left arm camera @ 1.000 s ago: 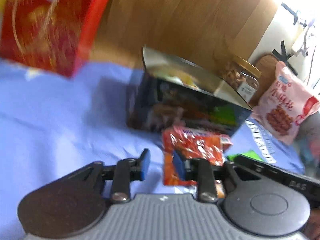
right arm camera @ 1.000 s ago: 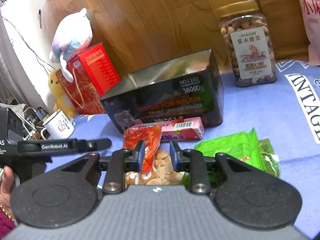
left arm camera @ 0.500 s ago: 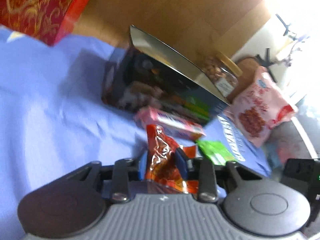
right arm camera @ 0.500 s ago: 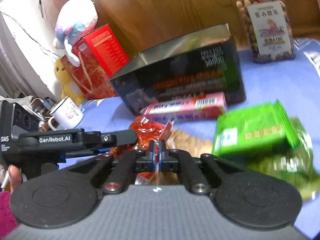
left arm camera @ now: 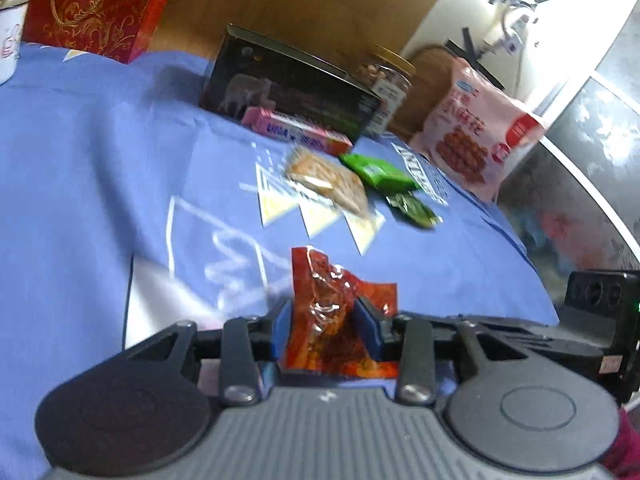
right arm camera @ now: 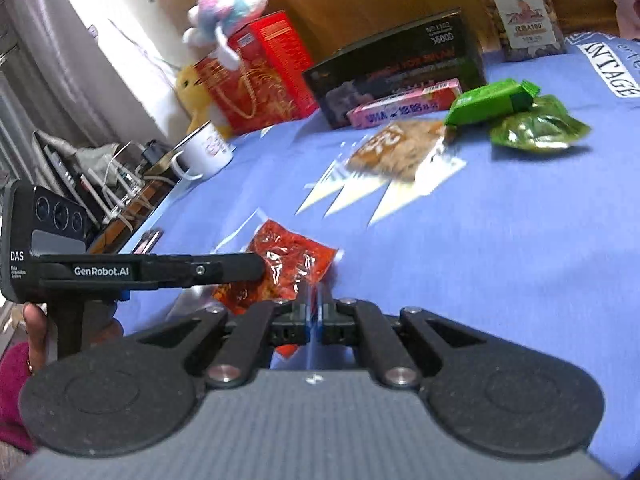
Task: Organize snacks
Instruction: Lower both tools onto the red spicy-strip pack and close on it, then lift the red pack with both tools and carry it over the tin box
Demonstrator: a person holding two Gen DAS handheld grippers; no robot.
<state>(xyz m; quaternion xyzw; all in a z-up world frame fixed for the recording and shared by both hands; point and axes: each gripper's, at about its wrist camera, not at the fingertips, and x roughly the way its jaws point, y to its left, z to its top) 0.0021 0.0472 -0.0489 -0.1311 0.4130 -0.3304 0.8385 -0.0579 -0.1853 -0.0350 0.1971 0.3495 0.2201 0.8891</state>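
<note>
My left gripper (left arm camera: 326,316) is shut on a red snack packet (left arm camera: 332,320) and holds it above the blue cloth. The same red packet (right arm camera: 288,268) shows in the right wrist view. My right gripper (right arm camera: 315,312) is shut on the clear edge of that packet. Farther back lie a clear bag of tan crackers (left arm camera: 328,180), a green packet (left arm camera: 378,170), a darker green pouch (left arm camera: 412,208) and a pink box (left arm camera: 296,132). The open dark tin box (left arm camera: 288,88) stands behind them.
A red gift bag (right arm camera: 256,80) and plush toys (right arm camera: 228,4) stand at the back left, a white mug (right arm camera: 206,148) by the table edge. A nut jar (right arm camera: 520,12) and a pink snack bag (left arm camera: 476,128) stand at the back right.
Both grippers have pulled back from the tin box with the red packet. The right gripper went from open to shut on the packet's edge; the left closed on the packet.
</note>
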